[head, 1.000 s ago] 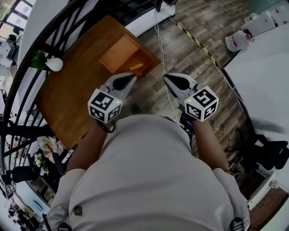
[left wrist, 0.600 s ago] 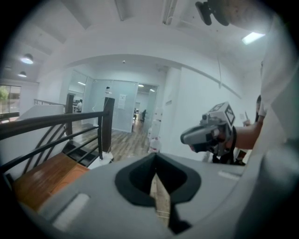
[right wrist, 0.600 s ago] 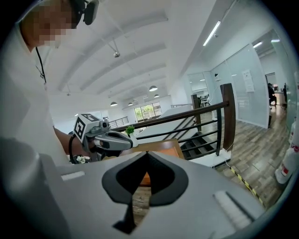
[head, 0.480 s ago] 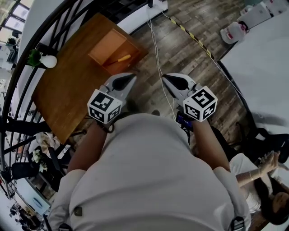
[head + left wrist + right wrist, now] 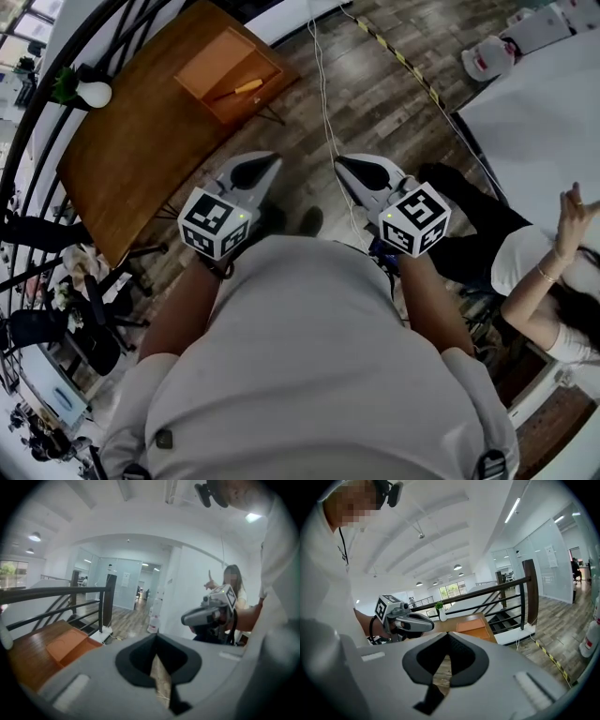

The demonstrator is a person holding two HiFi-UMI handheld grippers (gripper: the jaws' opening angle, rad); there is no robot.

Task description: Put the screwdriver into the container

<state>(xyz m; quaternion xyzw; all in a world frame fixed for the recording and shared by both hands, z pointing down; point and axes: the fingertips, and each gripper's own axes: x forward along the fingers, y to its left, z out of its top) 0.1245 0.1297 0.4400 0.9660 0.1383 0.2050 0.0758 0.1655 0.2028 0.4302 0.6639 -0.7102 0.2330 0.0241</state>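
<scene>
Currently we see the yellow-handled screwdriver (image 5: 239, 89) lying inside the orange wooden container (image 5: 211, 61) on the brown wooden bench (image 5: 122, 169). Left tool (image 5: 270, 161) and right tool (image 5: 343, 163) are clenched, empty, well apart from it. A white cable (image 5: 324, 103) runs along the floor beside the bench.

Stepping back from table (image 5: 122, 159), leaving container (image 5: 216, 61) with screwdriver (image 5: 246, 87) farther off; bringing seated person (image 5: 525, 262) into view, right.

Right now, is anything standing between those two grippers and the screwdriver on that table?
Nothing visible does. Only floor separates the left gripper and right gripper from the wooden table. The screwdriver already lies inside the orange container there. Both grippers are shut and empty.
</scene>
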